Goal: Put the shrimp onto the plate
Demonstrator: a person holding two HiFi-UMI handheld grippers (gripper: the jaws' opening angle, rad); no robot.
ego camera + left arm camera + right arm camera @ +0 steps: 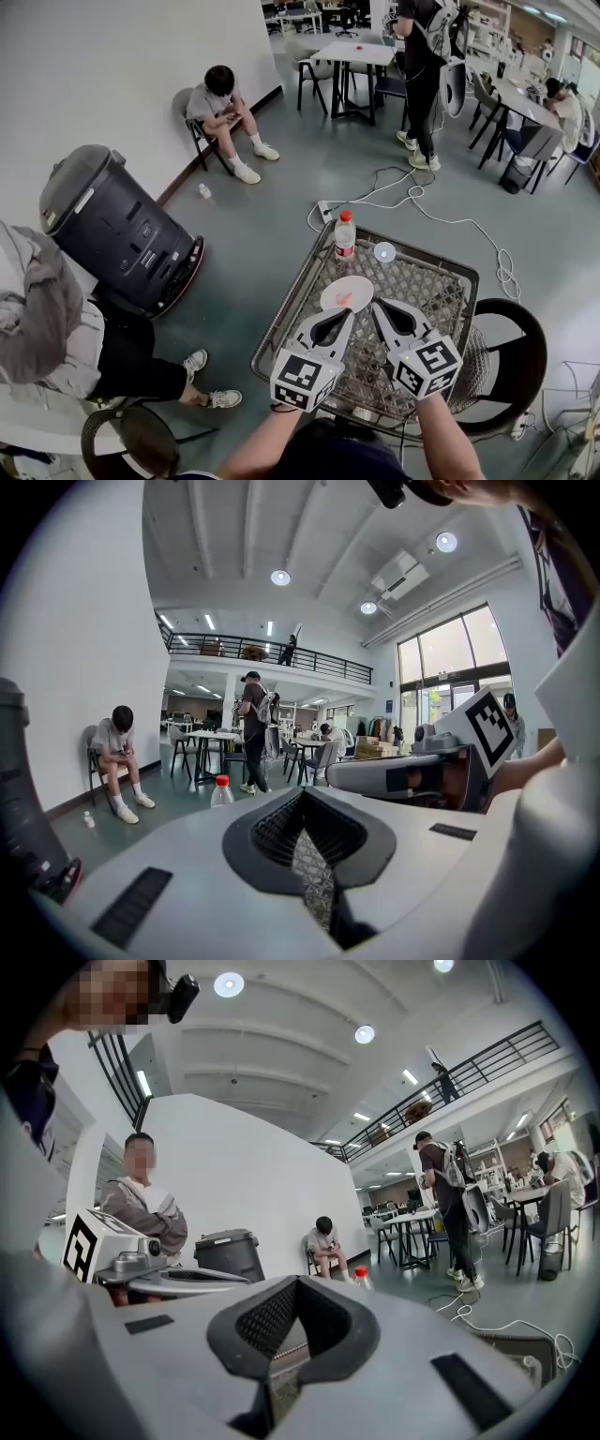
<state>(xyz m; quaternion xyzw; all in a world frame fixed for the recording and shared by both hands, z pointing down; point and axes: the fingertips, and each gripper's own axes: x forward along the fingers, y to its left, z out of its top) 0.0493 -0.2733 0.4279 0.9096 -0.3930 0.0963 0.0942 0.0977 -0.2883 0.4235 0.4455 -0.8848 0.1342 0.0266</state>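
Note:
A white plate [349, 289] lies on the wicker table [433, 281], and a small orange-red shrimp [343, 299] rests on it. My left gripper [350, 314] is shut and empty, its tip at the plate's near edge. Just right of the plate, my right gripper [376, 305] is also shut with nothing in it. In the left gripper view the jaws [302, 794] meet at the tip and point level over the room; the plate is hidden there. The right gripper view shows its jaws [298, 1281] closed the same way.
A red-capped bottle [345, 234] and a small round lid [384, 251] stand at the table's far side. A dark bin [112, 225] and a seated person [66, 337] are at the left. A round chair [514, 356] is on the right, and cables [441, 217] lie on the floor beyond.

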